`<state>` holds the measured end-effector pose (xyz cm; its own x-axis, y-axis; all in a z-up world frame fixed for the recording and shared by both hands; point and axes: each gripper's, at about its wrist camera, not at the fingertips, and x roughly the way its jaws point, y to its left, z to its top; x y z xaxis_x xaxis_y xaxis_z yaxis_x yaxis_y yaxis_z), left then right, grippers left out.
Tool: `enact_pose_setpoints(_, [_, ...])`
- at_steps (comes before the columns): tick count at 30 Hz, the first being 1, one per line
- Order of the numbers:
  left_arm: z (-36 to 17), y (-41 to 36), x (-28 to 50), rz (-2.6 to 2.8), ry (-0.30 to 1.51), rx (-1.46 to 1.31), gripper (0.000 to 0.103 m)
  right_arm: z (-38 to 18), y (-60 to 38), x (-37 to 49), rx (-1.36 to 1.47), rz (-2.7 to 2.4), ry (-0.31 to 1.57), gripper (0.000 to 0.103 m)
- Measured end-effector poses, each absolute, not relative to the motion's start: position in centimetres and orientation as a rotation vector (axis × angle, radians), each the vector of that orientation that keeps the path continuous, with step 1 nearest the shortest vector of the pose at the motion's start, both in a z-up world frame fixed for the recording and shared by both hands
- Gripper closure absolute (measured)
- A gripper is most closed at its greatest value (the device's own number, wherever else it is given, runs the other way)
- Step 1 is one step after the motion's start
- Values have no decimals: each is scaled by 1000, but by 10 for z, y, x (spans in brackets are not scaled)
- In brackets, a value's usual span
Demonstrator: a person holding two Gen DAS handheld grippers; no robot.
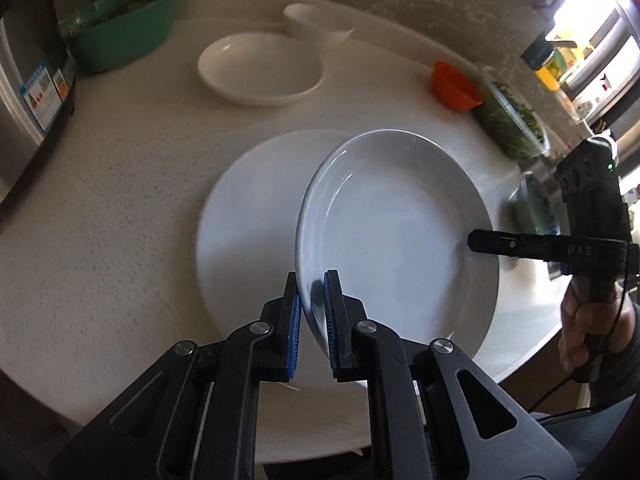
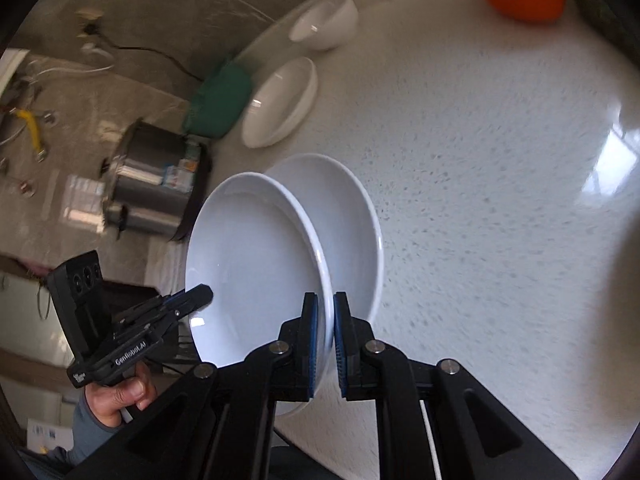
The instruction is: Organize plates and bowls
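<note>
Speckled white countertop fills both views. Nearest, the left gripper and right gripper each clench opposite rims of a glossy white deep plate, carried tilted above a larger flat white plate. Both point steeply down. A thin rim pinch could slip, likely chipping both. Toward twelve o'clock sit a white shallow bowl and small white bowl.

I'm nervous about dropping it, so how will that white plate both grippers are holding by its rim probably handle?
The held plate looks glazed and glossy, so its rim may slip between the left gripper pads. It seems rigid ceramic, likely chipping if knocked on the larger plate below. Pinched by the right gripper too, it should stay steadier.
</note>
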<state>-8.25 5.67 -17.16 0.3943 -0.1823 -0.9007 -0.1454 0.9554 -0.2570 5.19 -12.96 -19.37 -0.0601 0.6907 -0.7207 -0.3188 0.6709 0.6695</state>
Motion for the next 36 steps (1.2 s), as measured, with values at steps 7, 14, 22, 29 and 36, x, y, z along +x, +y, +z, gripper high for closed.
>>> enact_pose_setpoints(7, [-206, 95, -66, -78, 1232, -317, 92, -217, -101, 56, 325, 751, 1450, 91])
enact_pose_setpoints(14, [-222, 98, -57, -101, 1248, -302, 92, -221, -92, 61, 285, 700, 1454, 91])
enact_pose_setpoints(22, [-219, 90, -57, -97, 1225, -307, 77, -221, -94, 61, 267, 696, 1434, 94])
enact_pose_setpoints(29, [-191, 99, -69, -109, 1147, -320, 26, -222, -94, 65, 276, 681, 1434, 97])
enact_pose_setpoints(36, [-155, 148, -69, -125, 1026, -408, 12, -205, -104, 65, 361, 693, 1387, 37])
